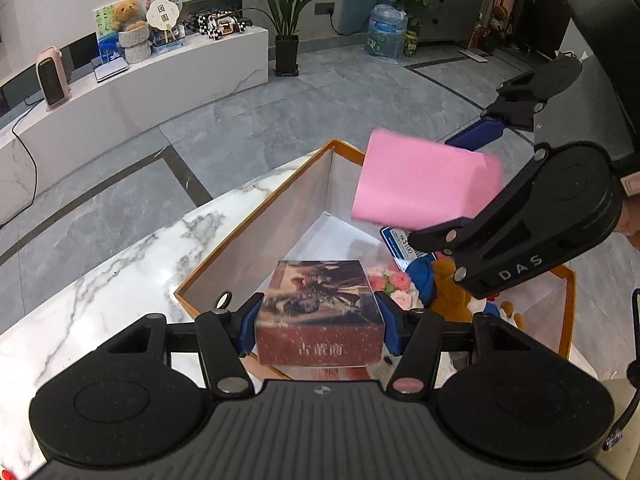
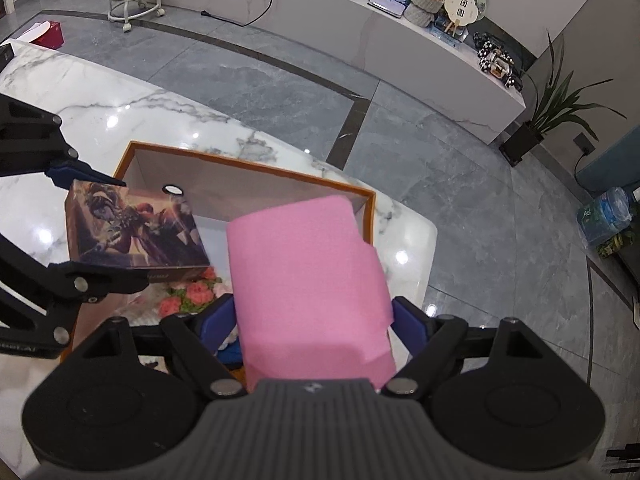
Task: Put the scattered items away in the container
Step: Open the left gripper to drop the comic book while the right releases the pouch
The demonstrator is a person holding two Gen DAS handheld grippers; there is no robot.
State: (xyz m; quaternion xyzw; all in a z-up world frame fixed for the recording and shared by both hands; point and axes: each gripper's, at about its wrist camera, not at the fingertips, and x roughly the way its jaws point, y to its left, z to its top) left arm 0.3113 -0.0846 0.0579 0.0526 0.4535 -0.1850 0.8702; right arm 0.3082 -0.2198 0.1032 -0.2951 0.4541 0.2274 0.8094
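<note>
Both grippers hold items over the orange-rimmed container on the marble desk.
Left gripper clamps the illustrated box across its width, long axis pointing away; right gripper clamps a pink foam block, its length running forward along the fingers.

Both tools are showing the same build. The left gripper is wearing a matte black ribbed housing with a small round emblem, flanked by two big round black discs with circular recesses. Black link arms are running forward from silver rivets and screws, one of them pinkish, to blue fingers. The right gripper is looking identical; from the left camera its arm is showing white letters "DAS".
</note>
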